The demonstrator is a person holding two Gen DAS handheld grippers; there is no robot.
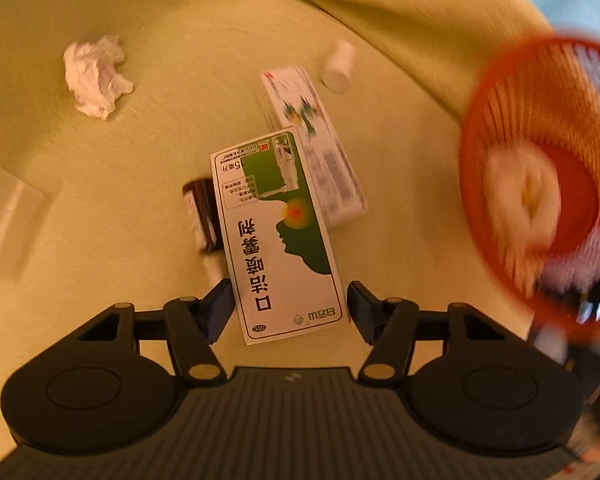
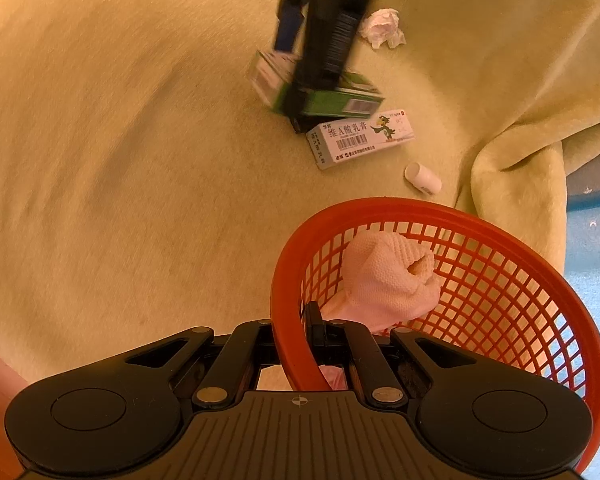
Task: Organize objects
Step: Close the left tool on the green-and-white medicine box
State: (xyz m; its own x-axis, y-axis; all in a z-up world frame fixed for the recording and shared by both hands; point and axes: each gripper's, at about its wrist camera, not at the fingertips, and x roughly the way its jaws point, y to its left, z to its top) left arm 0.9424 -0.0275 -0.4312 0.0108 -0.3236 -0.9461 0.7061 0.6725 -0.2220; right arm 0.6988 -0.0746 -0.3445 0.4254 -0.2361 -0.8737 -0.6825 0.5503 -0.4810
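Left gripper spread wide astride green-and-white medicine box on yellow blanket; brown bottle beside it, white box beyond, crumpled tissue, blurred red basket at right.

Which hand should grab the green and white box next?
Probably the left. The left gripper is open with the green and white box between its fingers; the right gripper is shut on the red basket.

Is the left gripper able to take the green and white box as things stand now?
Probably yes. The left gripper is open, its fingers on either side of the near end of the green and white box. Only a brown bottle lies close beside it.
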